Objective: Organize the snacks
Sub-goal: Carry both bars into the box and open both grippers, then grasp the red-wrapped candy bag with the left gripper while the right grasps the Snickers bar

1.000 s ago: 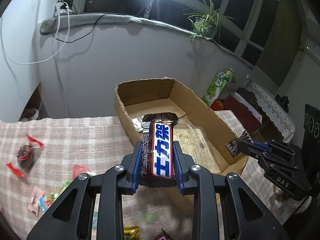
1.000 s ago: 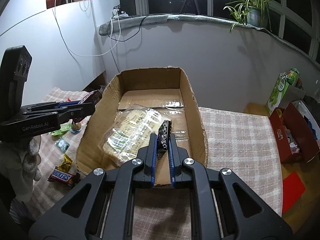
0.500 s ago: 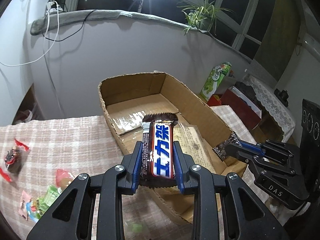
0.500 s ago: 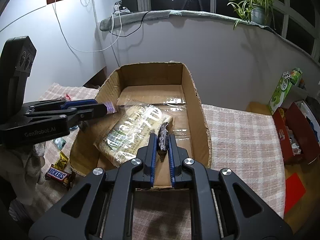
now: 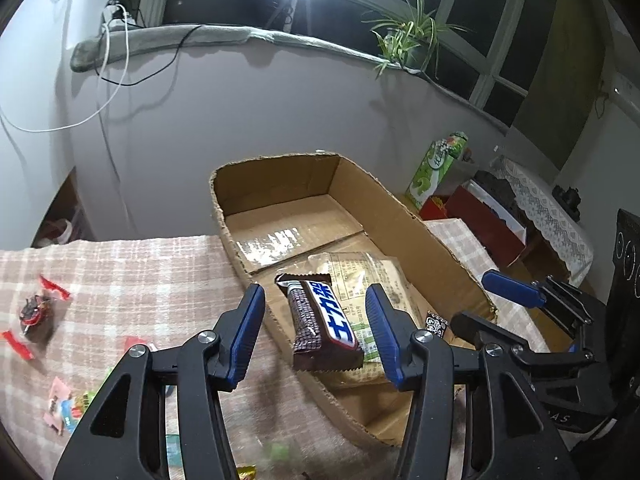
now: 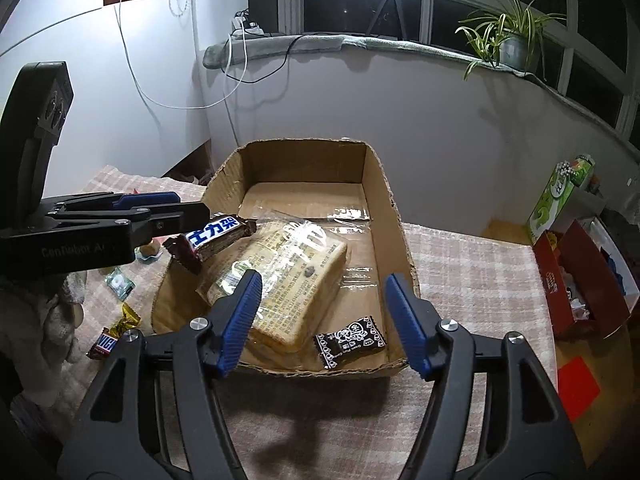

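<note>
Snacks go into the cardboard box [image 6: 394, 216] on the checked tablecloth [image 5: 140, 280], so both grippers hang over it. A clear-wrapped biscuit pack [image 6: 292, 280] already lies inside. Left gripper [image 5: 316, 328]: jaws opening, chocolate bar [image 5: 320, 324] loose between them, tipping boxward. Right gripper [image 6: 322, 320]: jaws opening, empty; a small black candy [image 6: 350, 340] lies below in the box.

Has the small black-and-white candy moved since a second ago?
Yes. The small black-and-white candy has left the right gripper, whose jaws are opening, and dropped onto the floor of the cardboard box, near its front wall.
</note>
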The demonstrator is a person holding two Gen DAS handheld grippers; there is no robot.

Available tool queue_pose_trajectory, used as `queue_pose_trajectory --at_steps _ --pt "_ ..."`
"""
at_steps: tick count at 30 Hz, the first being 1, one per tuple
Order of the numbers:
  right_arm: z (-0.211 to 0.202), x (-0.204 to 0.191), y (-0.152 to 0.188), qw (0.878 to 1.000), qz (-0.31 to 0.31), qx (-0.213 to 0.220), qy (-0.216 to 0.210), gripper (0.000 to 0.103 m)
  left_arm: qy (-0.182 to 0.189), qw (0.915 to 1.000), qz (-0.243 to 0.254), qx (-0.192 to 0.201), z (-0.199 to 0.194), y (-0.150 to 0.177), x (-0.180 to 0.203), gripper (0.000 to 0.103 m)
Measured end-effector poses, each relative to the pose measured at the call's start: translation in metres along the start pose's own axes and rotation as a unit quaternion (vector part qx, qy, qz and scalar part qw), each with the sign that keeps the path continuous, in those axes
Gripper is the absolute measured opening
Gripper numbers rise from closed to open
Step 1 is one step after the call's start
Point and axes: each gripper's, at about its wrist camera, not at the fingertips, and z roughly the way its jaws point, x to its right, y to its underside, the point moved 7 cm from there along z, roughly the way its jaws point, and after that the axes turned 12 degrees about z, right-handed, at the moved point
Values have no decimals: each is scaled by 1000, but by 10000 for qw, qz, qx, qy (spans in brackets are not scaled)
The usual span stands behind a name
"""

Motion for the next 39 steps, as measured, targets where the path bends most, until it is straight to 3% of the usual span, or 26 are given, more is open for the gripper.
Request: queue_pose_trajectory --at_steps 12,16,22,25,28,33,39 --pt "-27 -21 6 9998 -3 88 -156 69 -43 9997 -109 212 -33 0 -6 52" --pt "-37 -33 14 9994 -18 85 -323 79 -83 9992 -209 330 -53 4 -14 52" --pt "-47 -55 35 9985 -72 -33 -535 81 -235 9979 -400 461 -82 19 -31 51" --pt "-49 -65 48 9977 -19 -116 -674 91 -356 9969 -505 495 -100 31 -43 52" --pt "-48 -78 64 9963 -18 -276 -808 92 -496 9955 -610 528 -118 46 -55 52" --pt "-40 -97 88 9944 -3 -515 -924 92 -793 9927 -762 502 -151 80 -83 62" --pt "-26 -115 104 9928 -42 -730 -948 93 -1390 9845 -999 374 -190 130 -120 69"
